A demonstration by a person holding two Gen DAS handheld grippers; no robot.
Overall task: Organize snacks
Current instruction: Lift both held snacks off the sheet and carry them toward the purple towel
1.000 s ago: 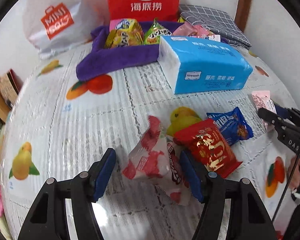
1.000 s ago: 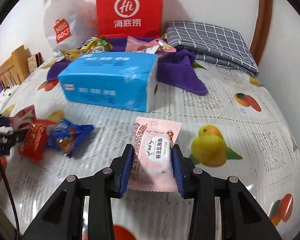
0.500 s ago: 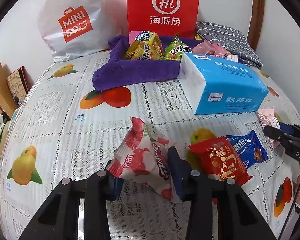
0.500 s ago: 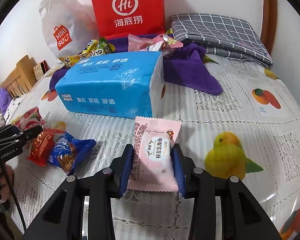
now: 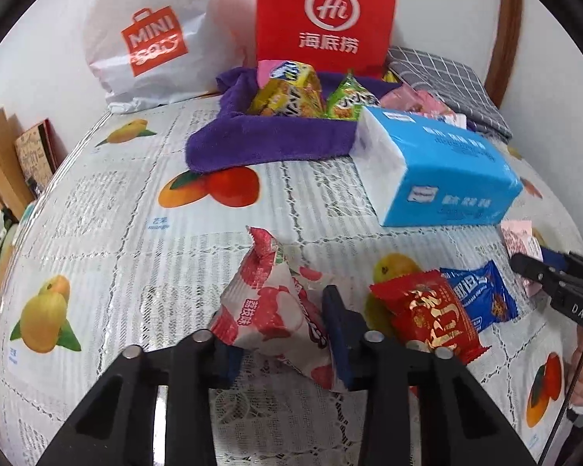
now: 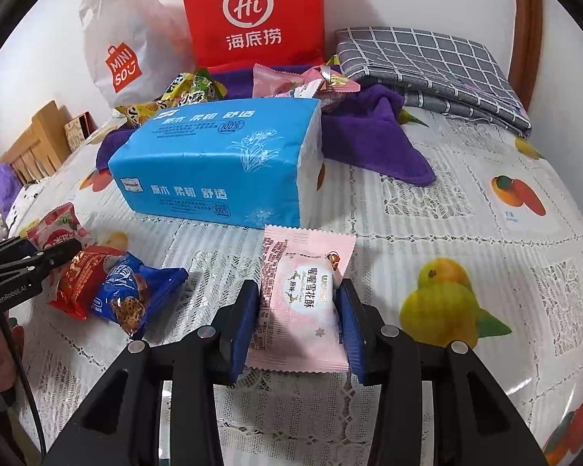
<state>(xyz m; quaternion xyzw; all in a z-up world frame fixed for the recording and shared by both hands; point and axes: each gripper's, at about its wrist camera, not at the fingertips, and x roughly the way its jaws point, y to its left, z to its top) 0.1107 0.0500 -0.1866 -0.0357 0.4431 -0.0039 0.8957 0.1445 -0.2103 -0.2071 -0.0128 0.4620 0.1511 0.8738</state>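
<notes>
A red-and-white lychee snack packet point(image 5: 268, 303) stands tilted on the fruit-print tablecloth. My left gripper point(image 5: 280, 326) has its jaws closing on it, blue pads pressing both sides. A red packet point(image 5: 427, 314) and a blue packet point(image 5: 478, 295) lie just right of it. My right gripper point(image 6: 297, 291) has a pink snack packet point(image 6: 303, 299) between its pads, which touch its sides while the jaws are opening slightly. A purple towel point(image 5: 268, 139) at the back holds several snack packets.
A blue tissue pack point(image 5: 447, 171) lies between the towel and the loose packets. Behind the towel stand a red paper bag point(image 5: 326, 19) and a white plastic bag point(image 5: 151, 39). A folded grey checked cloth point(image 6: 439, 62) lies back right. A hand shows at the left edge of the right wrist view.
The left jaws, wide apart around the lychee packet a second ago, have closed onto it. The right gripper keeps the pink packet between its pads, and its view has shifted a little.
</notes>
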